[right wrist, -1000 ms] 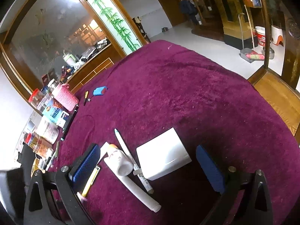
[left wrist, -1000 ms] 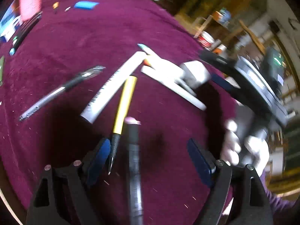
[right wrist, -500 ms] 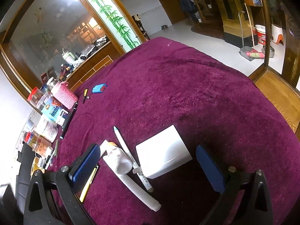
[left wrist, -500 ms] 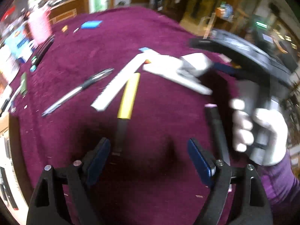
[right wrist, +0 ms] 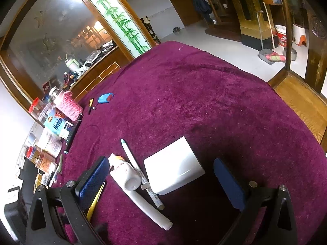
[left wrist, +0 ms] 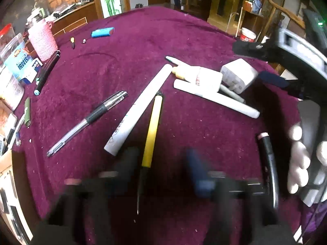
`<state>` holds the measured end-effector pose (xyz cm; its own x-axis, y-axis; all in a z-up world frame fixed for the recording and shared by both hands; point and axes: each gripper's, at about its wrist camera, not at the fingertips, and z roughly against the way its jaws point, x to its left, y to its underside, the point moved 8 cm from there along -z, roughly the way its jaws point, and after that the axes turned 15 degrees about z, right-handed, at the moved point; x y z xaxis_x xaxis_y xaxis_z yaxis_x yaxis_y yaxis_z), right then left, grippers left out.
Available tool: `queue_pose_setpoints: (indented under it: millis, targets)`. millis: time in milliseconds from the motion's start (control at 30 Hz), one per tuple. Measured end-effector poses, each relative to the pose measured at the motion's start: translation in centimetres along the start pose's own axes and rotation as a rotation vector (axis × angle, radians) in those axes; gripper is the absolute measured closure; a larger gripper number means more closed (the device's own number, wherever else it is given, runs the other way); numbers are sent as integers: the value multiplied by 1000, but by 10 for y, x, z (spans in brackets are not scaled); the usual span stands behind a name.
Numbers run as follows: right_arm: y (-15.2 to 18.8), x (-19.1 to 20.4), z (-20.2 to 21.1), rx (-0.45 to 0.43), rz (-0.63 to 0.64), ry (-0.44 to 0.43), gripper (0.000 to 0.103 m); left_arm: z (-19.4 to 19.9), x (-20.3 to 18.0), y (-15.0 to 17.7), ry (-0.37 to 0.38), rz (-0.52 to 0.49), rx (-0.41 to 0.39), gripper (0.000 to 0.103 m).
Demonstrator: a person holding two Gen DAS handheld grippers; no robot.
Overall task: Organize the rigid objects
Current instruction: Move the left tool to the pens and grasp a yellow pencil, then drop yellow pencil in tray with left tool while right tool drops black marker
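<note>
**A:** What takes up the most room?

**B:** The table [right wrist: 204, 102], under a maroon plush cloth that fills both views. At the left edge of the left wrist view a pink knitted holder [left wrist: 43, 40] stands among boxes and jars.

**A:** And the tools?

**B:** The right tool [right wrist: 161, 181] has its blue pads spread wide with nothing gripped. It hangs over a white box [right wrist: 173, 163] at lower centre of its own view. In the left wrist view a white-gloved hand [left wrist: 299, 163] wraps its grey handle at the right edge. The left tool [left wrist: 163, 163] is blurred along the bottom of its view. Its jaws have just been closing and now stand narrow.

**A:** Is anything between them?

**B:** Yes, the dark tip end of a yellow pen [left wrist: 152, 130] lies between them. I can see a gap on the right pad's side, so I wouldn't call it clamped.

**A:** What else needs sorting?

**B:** A long white marker [left wrist: 141, 106] lies diagonally just left of the yellow pen. A second white marker [left wrist: 216, 98] lies right of centre, under a white bottle [left wrist: 204, 76] with an orange neck. That bottle touches the box. A black marker with a pink end [left wrist: 267, 163] lies at lower right, near the gloved hand. A clear gel pen [left wrist: 90, 120] with a black grip lies alone at left of centre.

**A:** And the smallest?

**B:** That's a blue object [left wrist: 103, 32] in the upper left, well apart from the rest.
</note>
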<state>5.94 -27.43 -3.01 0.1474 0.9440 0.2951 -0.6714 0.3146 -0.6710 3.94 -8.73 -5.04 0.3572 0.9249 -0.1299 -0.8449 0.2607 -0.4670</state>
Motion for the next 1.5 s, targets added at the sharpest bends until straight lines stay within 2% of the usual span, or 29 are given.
queue_pose_setpoints:
  millis: [33, 233, 300, 367, 433, 533, 600, 633, 767, 933, 1067, 1133, 1267, 1333, 1400, 1433, 1500]
  targets:
    - [0, -1, 0, 2, -7, -2, 1, 3, 3, 5, 18, 17, 10, 95]
    - [1, -1, -1, 6, -21, -9, 1, 26, 19, 39, 56, 111, 21, 95]
    - [1, 0, -1, 6, -19, -11, 1, 31, 14, 40, 73, 105, 9, 95]
    - [1, -1, -1, 7, -17, -5, 1, 24, 11, 40, 35, 90, 12, 85]
    - [2, -3, -1, 9, -16, 5, 1, 21, 5, 36, 23, 66, -11, 79]
    - [2, -6, -2, 6, -17, 23, 1, 18, -4, 32, -27, 21, -50, 78]
    - [1, -7, -2, 2, -10, 37, 1, 19, -4, 35, -25, 22, -57, 86]
    - [0, -7, -1, -5, -5, 45, 1, 21, -3, 38, -14, 29, -55, 95]
    - [-3, -5, 5, -36, 25, 74, 1, 37, 8, 50, 64, 114, -51, 95]
    - [-7, 5, 23, -85, 60, 64, 1, 80, 30, 71, 167, 240, -116, 95]
    - [21, 31, 49, -6, 65, -85, 1, 123, 47, 88, 228, 292, -194, 95]
    - [43, 43, 60, 46, 118, -81, 1, 141, 59, 94, 262, 319, -233, 95]
    - [86, 62, 71, 128, 221, -44, 2, 162, 75, 105, 282, 350, -287, 95]
    - [101, 71, 68, 166, 293, 3, 11, 166, 84, 112, 289, 369, -299, 95]
    - [111, 78, 58, 204, 352, 49, 41, 168, 92, 116, 296, 388, -303, 95]
    - [116, 80, 51, 243, 365, 74, 42, 169, 98, 119, 299, 402, -304, 95]
    - [120, 81, 50, 249, 429, 153, 47, 175, 109, 125, 295, 422, -318, 95]
